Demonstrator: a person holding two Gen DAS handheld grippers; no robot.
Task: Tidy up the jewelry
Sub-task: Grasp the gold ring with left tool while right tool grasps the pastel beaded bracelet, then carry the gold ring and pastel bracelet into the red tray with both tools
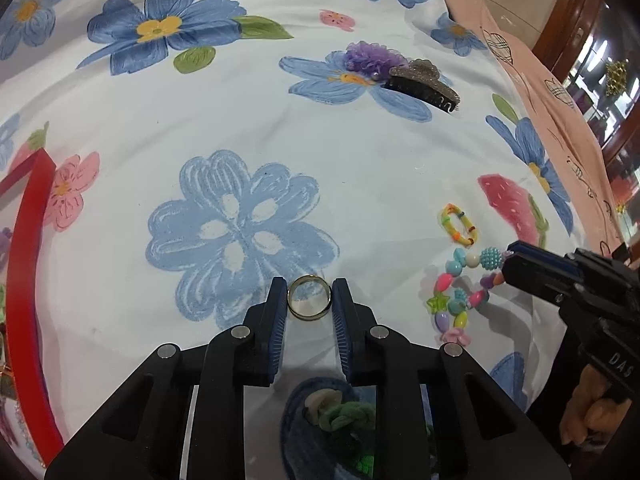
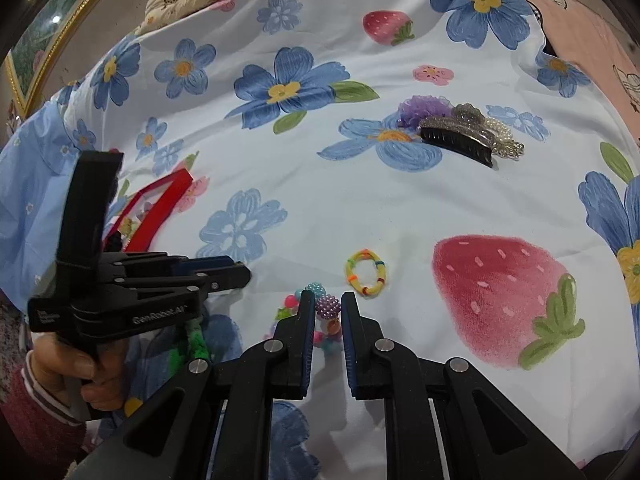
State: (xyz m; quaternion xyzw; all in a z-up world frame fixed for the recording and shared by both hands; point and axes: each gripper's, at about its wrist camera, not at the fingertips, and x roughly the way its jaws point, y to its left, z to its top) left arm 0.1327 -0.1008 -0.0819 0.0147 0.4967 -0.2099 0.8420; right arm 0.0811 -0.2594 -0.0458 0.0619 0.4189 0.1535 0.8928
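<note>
Low, left gripper [image 1: 309, 298] flanking ring [image 1: 309, 298]

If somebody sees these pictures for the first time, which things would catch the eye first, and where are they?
First the floral bedsheet with its big printed strawberry at the right. Then the metal ring framed between the fingers of the left gripper, and the colourful bead bracelet at the tips of the right gripper. Farther back lies a dark hair claw clip beside a purple flower.
</note>
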